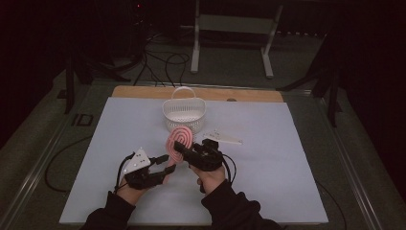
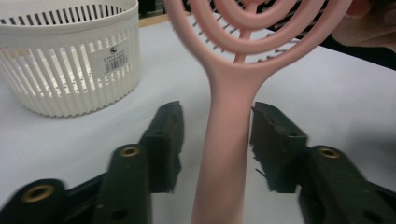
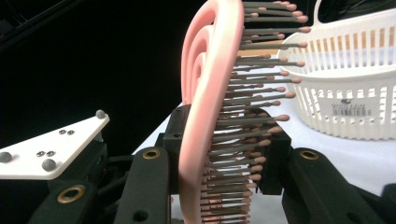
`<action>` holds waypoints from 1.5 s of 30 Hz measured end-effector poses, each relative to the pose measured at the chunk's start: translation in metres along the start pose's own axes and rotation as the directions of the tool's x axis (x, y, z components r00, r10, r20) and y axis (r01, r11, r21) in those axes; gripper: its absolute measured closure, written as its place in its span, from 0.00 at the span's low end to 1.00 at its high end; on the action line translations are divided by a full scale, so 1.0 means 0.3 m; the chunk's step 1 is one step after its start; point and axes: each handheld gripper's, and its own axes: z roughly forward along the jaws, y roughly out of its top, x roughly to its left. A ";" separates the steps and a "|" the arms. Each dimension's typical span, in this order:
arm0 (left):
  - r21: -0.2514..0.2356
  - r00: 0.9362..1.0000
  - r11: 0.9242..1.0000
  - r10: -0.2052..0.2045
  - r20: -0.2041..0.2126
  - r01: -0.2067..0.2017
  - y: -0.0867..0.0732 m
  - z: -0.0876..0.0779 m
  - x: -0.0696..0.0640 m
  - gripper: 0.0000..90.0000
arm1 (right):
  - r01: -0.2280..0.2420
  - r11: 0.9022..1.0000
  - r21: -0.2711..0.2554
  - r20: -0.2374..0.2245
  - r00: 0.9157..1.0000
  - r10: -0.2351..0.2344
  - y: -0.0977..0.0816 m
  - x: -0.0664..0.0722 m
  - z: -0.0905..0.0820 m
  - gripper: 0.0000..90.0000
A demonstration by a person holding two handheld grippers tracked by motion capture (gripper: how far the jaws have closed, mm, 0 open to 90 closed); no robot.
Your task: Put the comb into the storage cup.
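Note:
A pink round hairbrush (image 1: 181, 136) with ring-shaped ribs stands on edge above the white table cover, just in front of a white slatted basket (image 1: 184, 112). My right gripper (image 1: 184, 149) is shut on the brush head (image 3: 205, 93), its jaws pressing the pink back on one side and the bristles on the other. In the left gripper view the brush handle (image 2: 224, 140) runs up between the jaws of my left gripper (image 2: 215, 135). That gripper is open, with a clear gap at one jaw. In the high view my left gripper (image 1: 165, 160) sits left of the brush.
The basket (image 2: 70, 70) has a handle, looks empty and stands at the back middle of the white cover (image 1: 268, 182). A wooden strip (image 1: 143, 92) edges the far side. Cables and a metal frame (image 1: 196, 48) lie beyond the table.

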 end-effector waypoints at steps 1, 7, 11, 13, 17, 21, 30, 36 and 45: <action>0.005 1.000 1.000 -0.005 0.002 0.005 0.001 0.000 0.001 0.54 | 0.011 1.000 -0.007 -0.001 1.000 -0.011 0.007 -0.004 -0.005 0.71; 0.014 1.000 1.000 -0.017 0.001 0.017 0.005 -0.001 0.003 0.43 | 0.057 0.998 -0.026 0.006 0.998 -0.057 0.034 -0.004 -0.022 0.71; 0.032 1.000 0.999 -0.014 0.014 0.013 0.010 -0.002 0.005 0.37 | 0.070 0.997 -0.031 0.010 0.997 -0.070 0.043 -0.009 -0.028 0.71; 0.032 1.000 0.999 -0.005 0.011 0.005 0.013 -0.005 0.003 0.33 | 0.080 0.996 -0.035 0.013 0.997 -0.080 0.051 -0.018 -0.035 0.71; 0.038 1.000 0.999 -0.017 0.020 0.016 0.013 -0.012 0.010 0.28 | 0.100 0.994 -0.035 0.021 0.995 -0.099 0.058 -0.026 -0.044 0.71; 0.039 0.999 0.999 -0.019 0.034 0.018 0.014 -0.019 0.012 0.24 | 0.110 0.993 -0.034 0.024 0.994 -0.109 0.066 -0.033 -0.053 0.71; 0.049 0.997 0.999 -0.024 0.073 0.021 0.008 -0.035 0.016 0.13 | 0.160 0.986 -0.045 0.035 0.987 -0.159 0.097 -0.052 -0.085 0.71; 0.060 0.996 0.998 0.004 0.091 -0.009 -0.001 -0.050 0.014 0.02 | 0.203 0.979 -0.035 0.029 0.979 -0.202 0.113 -0.064 -0.097 0.71; 0.080 0.994 0.997 -0.022 0.109 0.014 -0.024 -0.073 0.033 0.00 | 0.250 0.968 -0.031 0.009 0.968 -0.250 0.122 -0.083 -0.102 0.71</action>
